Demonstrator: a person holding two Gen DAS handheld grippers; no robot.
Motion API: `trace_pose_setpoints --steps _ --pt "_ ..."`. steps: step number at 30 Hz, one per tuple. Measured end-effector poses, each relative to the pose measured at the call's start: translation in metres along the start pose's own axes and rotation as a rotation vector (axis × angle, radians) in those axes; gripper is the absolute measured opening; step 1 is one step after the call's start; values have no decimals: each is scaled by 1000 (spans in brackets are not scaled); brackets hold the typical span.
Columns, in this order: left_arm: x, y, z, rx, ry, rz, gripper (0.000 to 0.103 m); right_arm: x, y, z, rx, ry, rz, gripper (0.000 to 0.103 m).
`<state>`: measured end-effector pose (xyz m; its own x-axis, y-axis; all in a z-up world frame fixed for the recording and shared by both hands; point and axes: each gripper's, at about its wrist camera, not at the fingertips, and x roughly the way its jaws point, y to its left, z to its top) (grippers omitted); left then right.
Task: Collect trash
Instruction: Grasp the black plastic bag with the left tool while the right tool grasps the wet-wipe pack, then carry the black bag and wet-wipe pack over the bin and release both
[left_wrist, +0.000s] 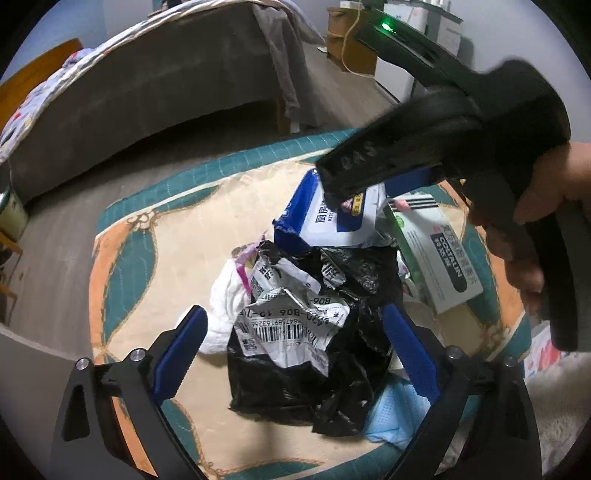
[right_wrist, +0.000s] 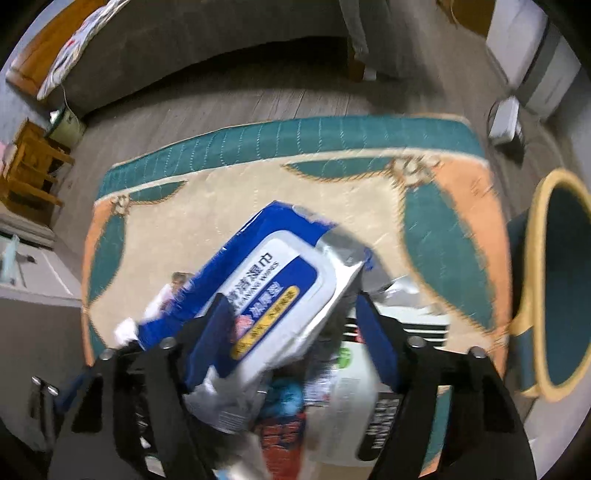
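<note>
A heap of trash lies on a patterned rug (left_wrist: 147, 258). In it are a crumpled black bag (left_wrist: 332, 369) with a white shipping label (left_wrist: 291, 325), a blue and white wet-wipes pack (left_wrist: 332, 225), a green and white medicine box (left_wrist: 436, 254), a white tissue (left_wrist: 229, 295) and a blue face mask (left_wrist: 391, 417). My left gripper (left_wrist: 293, 314) hangs open just above the black bag, one finger on each side. My right gripper (right_wrist: 291, 301) points steeply down with the wipes pack (right_wrist: 273, 273) between its fingers. A dark gap shows beside the right finger, so it stands open.
A bed (left_wrist: 147, 81) runs along the far side of the rug (right_wrist: 332, 192). A teal bin with a yellow rim (right_wrist: 535, 258) stands at the rug's right end. A wooden stool (right_wrist: 33, 173) is at the left. A hand (left_wrist: 535, 236) holds the right gripper's handle.
</note>
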<state>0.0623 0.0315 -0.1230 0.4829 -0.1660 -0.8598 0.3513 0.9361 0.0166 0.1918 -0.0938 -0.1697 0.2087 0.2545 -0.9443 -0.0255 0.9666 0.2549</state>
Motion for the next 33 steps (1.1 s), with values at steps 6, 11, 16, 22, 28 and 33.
trace_pose_setpoints --steps 6,11,16,22,28,33 --pt "7 -6 2 15 35 -58 63 -10 3 2 25 -23 64 27" --pt "7 2 5 -40 57 -101 19 -25 4 4 31 -63 94 17" --pt "-1 3 9 -43 42 -93 10 -47 11 1 -2 -117 97 12" --pt "-28 6 18 -71 -41 -87 10 -84 13 -5 -37 -206 86 9" --pt "-59 8 30 -87 -136 -61 10 -128 10 -14 -69 -320 75 9" --pt "-79 14 39 -122 -201 -39 10 -160 -1 -21 -104 -399 41 9"
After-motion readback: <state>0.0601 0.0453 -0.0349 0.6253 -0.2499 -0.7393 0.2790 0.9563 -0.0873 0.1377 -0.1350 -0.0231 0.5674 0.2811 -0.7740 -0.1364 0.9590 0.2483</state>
